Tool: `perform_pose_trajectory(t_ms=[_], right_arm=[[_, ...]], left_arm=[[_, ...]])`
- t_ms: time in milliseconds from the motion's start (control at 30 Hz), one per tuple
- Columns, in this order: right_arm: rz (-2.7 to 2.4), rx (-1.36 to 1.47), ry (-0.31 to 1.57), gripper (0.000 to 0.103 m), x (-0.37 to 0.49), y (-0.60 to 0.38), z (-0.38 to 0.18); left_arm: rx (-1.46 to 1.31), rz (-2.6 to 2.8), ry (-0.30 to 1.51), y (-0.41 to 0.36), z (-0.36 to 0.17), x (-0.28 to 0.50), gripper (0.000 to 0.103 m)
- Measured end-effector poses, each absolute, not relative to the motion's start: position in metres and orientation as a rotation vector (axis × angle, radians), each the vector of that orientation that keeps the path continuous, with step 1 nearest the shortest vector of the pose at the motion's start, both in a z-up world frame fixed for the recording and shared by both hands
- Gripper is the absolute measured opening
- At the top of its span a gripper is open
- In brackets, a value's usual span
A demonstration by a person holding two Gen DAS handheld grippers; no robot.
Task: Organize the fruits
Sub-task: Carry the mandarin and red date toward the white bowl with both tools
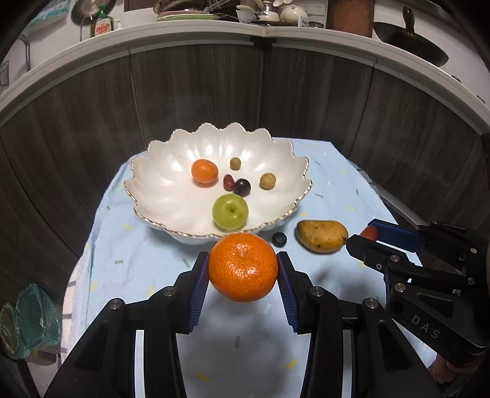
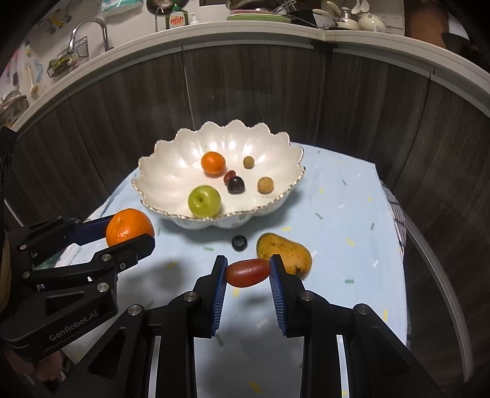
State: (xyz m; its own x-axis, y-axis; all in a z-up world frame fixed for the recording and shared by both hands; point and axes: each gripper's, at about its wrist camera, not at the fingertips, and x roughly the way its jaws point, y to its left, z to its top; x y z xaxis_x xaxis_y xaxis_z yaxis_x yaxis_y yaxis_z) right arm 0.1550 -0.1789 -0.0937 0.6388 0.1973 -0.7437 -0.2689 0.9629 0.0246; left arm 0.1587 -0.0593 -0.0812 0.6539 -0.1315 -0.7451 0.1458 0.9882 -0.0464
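Note:
My left gripper (image 1: 243, 269) is shut on a large orange (image 1: 243, 266) and holds it above the cloth, just in front of the white scalloped bowl (image 1: 159, 180). It also shows in the right wrist view (image 2: 130, 228). My right gripper (image 2: 248, 272) is shut on a small red oblong fruit (image 2: 247, 272), above the cloth near the yellow mango (image 2: 286, 251). The bowl (image 2: 165, 174) holds a green apple (image 2: 204, 201), a small orange (image 2: 213, 163), two dark red fruits and two tan round fruits. A dark blueberry-like fruit (image 2: 239, 242) lies on the cloth.
The table has a light blue cloth (image 1: 137, 260) and stands against dark wood-grain cabinet fronts (image 1: 92, 107). A white counter above carries dishes, a dish soap bottle (image 2: 176, 19) and a wok (image 1: 410, 38). A checked cloth (image 2: 395, 211) hangs at the table's right edge.

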Motion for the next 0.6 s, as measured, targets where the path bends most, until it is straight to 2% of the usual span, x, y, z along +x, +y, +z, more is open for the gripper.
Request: perform_pose_trajectory(t_ms=[600], right_arm=[[0.268,-0.097,0.792,0.029,0.188,-0.150,-0.065]], left_arm=[[0.012,-0.142,0.802,-0.028,-0.058,0.189,0.043]])
